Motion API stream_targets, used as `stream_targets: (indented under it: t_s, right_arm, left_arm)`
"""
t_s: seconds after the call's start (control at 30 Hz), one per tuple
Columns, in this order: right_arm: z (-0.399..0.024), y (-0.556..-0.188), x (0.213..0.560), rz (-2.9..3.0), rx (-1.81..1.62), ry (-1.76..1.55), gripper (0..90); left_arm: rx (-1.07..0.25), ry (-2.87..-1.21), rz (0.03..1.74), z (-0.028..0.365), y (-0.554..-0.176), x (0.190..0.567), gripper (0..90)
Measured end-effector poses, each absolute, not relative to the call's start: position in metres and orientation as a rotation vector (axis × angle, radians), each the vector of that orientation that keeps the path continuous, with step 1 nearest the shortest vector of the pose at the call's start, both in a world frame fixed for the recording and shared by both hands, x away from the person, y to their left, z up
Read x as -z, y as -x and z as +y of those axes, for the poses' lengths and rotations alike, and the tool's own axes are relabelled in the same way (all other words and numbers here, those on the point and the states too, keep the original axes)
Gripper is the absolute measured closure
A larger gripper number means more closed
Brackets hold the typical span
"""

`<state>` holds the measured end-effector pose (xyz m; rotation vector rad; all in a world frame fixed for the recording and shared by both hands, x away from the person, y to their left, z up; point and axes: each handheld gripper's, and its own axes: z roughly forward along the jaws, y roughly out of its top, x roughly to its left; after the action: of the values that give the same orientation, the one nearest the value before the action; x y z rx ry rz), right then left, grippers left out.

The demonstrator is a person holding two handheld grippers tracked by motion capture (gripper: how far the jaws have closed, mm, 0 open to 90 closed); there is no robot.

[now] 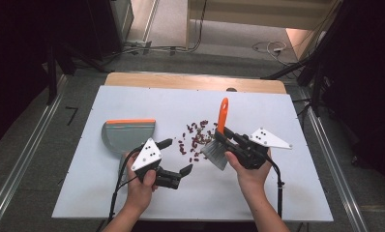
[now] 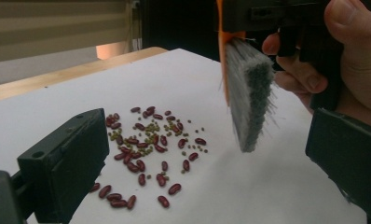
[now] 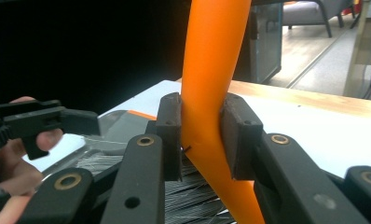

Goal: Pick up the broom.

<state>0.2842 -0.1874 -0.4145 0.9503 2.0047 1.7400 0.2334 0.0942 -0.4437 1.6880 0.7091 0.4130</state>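
Tongs first: my right gripper [image 3: 200, 140] is clamping both jaws on the orange handle of the brush [image 1: 219, 135], and my left gripper [image 1: 177, 157] is standing with jaws wide apart and nothing between them.

I am taking the pile of beans [image 2: 148, 149] as my landmark. The brush is hanging just to the right of the beans in the high view, bristles down and handle pointing up and away from me. The grey dustpan [image 1: 127, 135] with its orange lip is lying left of the beans, well apart from them, and my left gripper is waiting on my side of the beans, between them and the dustpan.

I am judging the brush as light, with a stiff and smooth plastic handle that could slip or turn in the jaws, so holding it low, near the bristle block, seems right to me. The bristles are soft and will bend. The beans are small, hard and round, and will roll easily.

Whether the bristle tips are touching the table, I cannot tell. The dustpan handle is hiding behind my left hand [image 1: 140, 186], and the tiny green grains among the red beans are too small to identify.
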Motion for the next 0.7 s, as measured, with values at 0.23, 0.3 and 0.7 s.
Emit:
stream_targets:
  t_s: [0.23,0.3,0.7]
  right_arm:
    - [-0.175,-0.279,0.415,2.019,-1.748,-0.932,69.2]
    - [-0.173,-0.278,0.415,2.021,-1.747,-0.925,69.2]
    - [-0.158,-0.266,0.411,2.021,-1.77,-0.89,69.1]
  left_arm:
    - [-0.377,-1.688,0.708,0.085,-0.231,0.443,2.1]
    - [-0.365,-1.69,0.707,0.082,-0.231,0.443,2.6]
    - [-0.313,-1.725,0.776,0.061,-0.231,0.445,17.0]
